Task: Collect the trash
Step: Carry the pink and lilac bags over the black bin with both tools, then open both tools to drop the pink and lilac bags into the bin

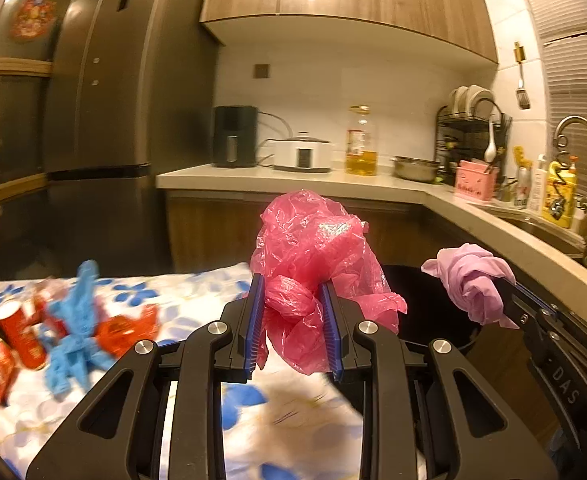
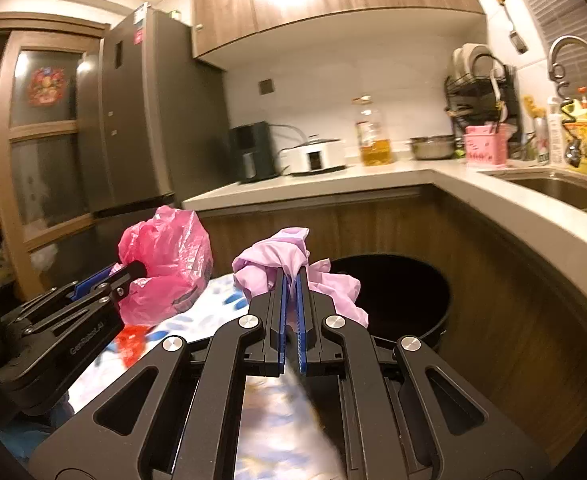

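Note:
My left gripper (image 1: 291, 286) is shut on a crumpled red plastic bag (image 1: 313, 248), held in the air past the edge of the flowered table (image 1: 173, 300). My right gripper (image 2: 291, 276) is shut on a crumpled lilac plastic bag (image 2: 281, 258). Both hang near a black round bin (image 2: 409, 292) that stands open beside the table. In the left wrist view the lilac bag (image 1: 473, 280) and the right gripper (image 1: 507, 284) are over the bin's (image 1: 425, 300) rim. In the right wrist view the red bag (image 2: 169, 256) sits in the left gripper (image 2: 133, 270).
On the table lie a blue plastic scrap (image 1: 75, 320), red cans (image 1: 21, 332) and red wrappers (image 1: 127, 330). A wooden counter (image 2: 493, 200) wraps around the bin, bearing an oil bottle (image 1: 361, 144), a cooker, a steel bowl and a sink (image 2: 561, 192). A tall fridge (image 1: 105, 80) stands left.

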Motion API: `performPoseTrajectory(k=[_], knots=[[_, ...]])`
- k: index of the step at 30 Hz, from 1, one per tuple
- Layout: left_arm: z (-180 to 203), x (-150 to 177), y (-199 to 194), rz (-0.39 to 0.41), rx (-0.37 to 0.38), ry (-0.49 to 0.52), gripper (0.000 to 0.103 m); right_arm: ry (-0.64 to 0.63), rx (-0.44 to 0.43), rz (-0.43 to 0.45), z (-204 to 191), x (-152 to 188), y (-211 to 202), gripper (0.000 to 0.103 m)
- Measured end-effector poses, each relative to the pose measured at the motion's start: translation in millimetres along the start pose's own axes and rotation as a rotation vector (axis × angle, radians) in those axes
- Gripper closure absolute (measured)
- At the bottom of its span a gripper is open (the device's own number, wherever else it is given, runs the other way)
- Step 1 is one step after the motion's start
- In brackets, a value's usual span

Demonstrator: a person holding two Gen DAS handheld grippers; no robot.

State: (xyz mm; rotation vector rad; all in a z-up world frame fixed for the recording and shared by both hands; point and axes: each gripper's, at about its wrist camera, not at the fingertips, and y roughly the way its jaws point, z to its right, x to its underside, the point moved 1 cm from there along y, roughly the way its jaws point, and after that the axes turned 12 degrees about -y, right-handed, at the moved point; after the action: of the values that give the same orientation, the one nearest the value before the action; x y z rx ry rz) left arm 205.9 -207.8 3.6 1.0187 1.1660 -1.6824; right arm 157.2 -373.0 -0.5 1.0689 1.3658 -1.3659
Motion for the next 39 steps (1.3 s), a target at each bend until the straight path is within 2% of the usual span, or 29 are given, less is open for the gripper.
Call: performPoseTrajectory(k=[5,14,20,34,37,39], knots=[[29,-4,21,0.011,0.063,0.011,0.076,0.025,0.051,0.009,29,-5,12,0.099],[66,0,61,-0.016,0.115,0.042,0.076,0.033,0.087,-0.006,57,-5,39,0.098],[74,5,85,-0.054,0.125,0.043,0.075,0.044,0.084,-0.024,66,-5,53,0.098],[74,10,111,-0.121,0.168,0.033,0.070,0.055,0.082,-0.058,75,-2,75,0.097],[75,13,112,-0.119,0.160,0.044,0.064,0.058,0.086,-0.067,78,-2,79,0.091],[73,13,114,-0.120,0.153,0.041,0.060,0.064,0.091,-0.072,79,-2,81,0.080]])
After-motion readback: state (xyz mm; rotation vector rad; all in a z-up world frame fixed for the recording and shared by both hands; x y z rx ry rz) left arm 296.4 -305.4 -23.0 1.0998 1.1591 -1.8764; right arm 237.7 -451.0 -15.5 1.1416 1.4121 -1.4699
